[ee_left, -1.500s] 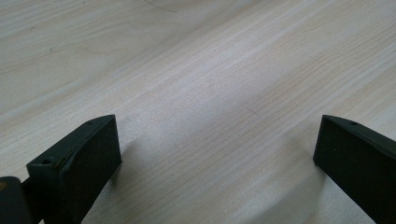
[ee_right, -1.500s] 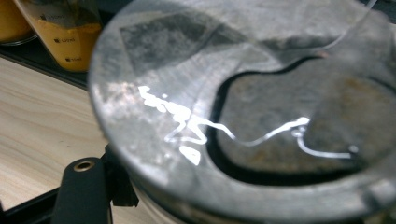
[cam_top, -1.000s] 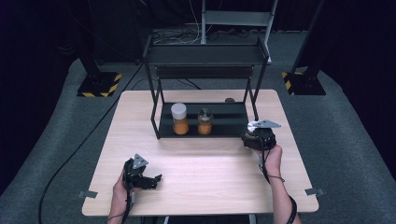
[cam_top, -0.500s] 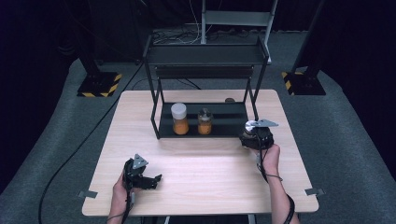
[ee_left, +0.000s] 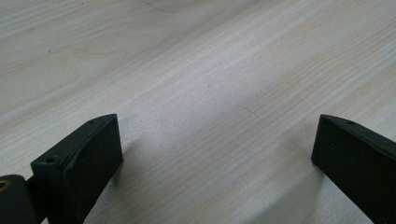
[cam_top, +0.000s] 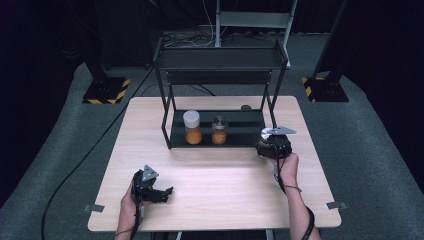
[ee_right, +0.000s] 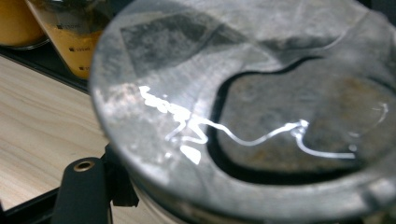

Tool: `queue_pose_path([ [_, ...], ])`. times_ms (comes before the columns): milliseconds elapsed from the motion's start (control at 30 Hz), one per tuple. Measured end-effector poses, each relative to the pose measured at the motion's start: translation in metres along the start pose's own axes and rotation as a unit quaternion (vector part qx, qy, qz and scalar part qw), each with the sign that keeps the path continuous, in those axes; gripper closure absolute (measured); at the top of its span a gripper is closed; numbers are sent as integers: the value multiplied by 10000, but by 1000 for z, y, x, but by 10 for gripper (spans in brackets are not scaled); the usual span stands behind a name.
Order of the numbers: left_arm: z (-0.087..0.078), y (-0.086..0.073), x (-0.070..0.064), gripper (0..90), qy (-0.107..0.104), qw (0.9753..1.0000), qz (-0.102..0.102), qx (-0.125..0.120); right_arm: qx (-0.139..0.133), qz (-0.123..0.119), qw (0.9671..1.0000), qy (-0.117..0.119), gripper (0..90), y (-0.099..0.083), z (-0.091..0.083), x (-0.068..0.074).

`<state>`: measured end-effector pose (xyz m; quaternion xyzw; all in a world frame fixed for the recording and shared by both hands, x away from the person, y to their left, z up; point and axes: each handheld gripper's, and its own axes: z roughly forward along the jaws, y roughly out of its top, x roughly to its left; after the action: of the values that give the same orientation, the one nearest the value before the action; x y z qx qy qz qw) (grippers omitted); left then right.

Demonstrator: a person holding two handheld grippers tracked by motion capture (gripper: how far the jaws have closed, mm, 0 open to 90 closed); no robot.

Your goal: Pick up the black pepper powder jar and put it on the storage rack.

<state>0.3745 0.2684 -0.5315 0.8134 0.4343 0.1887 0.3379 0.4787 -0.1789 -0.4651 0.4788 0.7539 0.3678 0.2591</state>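
My right gripper is by the right end of the black rack's lower tray, shut on a jar with a grey metal lid. In the right gripper view the lid looms close and one black finger shows beside it. On the tray stand a white-lidded jar of orange stuff and a smaller orange jar; the small one sits just left of the held jar. My left gripper rests near the table's front left, open, with bare wood between its fingers.
The rack has an upper shelf on thin legs over the tray. A small dark object lies on the table behind the rack. Striped stand feet sit on the floor to either side.
My right gripper has carried the jar a little forward and left, closer to the rack's right end. The left gripper has stayed put.
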Motion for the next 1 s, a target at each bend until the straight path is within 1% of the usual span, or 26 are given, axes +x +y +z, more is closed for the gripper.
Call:
queue_pose_path([
  [267, 0, 0, 0, 8, 6, 10000, -37, -5, 31, -51, 10000, 9, 299, 2, 3, 2],
  [533, 0, 0, 0, 14, -4, 10000, 8, 8, 46, -101, 9999, 38, 299, 6, 6, 5],
  [667, 1, 0, 0, 4, 13, 10000, -55, -4, 46, -113, 9999, 54, 299, 7, 7, 6],
  [1000, 0, 0, 0, 4, 19, 10000, -30, 3, 48, -96, 9999, 55, 299, 8, 10, 7],
])
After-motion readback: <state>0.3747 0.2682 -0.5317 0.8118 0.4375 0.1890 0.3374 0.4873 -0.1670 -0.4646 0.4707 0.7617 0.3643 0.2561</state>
